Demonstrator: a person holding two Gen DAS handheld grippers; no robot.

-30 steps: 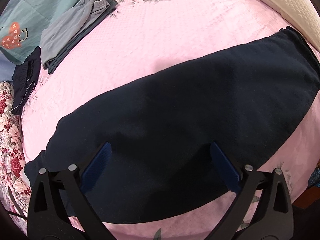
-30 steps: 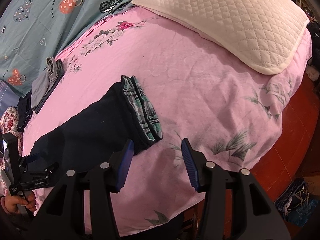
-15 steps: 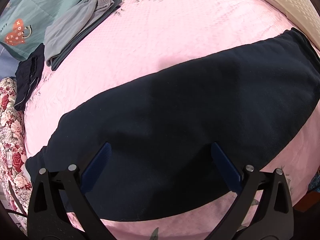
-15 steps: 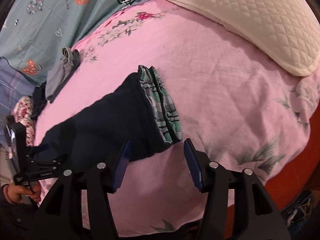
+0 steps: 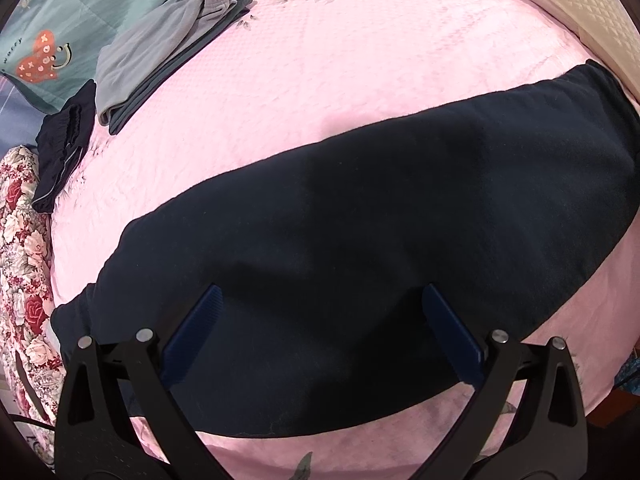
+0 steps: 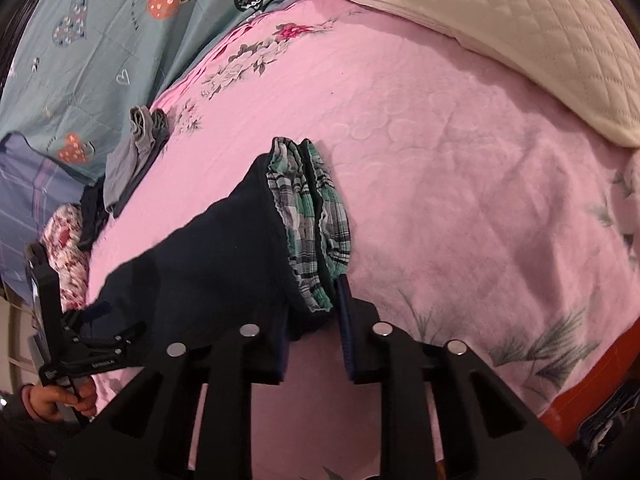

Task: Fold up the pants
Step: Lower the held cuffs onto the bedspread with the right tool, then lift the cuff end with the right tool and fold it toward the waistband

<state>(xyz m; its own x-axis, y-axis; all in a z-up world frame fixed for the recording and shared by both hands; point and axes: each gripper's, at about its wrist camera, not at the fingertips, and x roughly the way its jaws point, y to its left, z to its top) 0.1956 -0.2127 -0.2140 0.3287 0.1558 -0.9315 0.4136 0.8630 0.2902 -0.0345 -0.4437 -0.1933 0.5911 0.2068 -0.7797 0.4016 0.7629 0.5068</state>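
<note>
Two grippers are seen over the pink bedspread. The left gripper is held wide open above the near part of the dark pants, nothing being gripped. The right gripper is spread partway around the near corner of the plaid-lined waistband; contact cannot be told. The pants are laid flat across the bedspread. Grey folded clothes are seen far left, and a quilted pillow far right.
</note>
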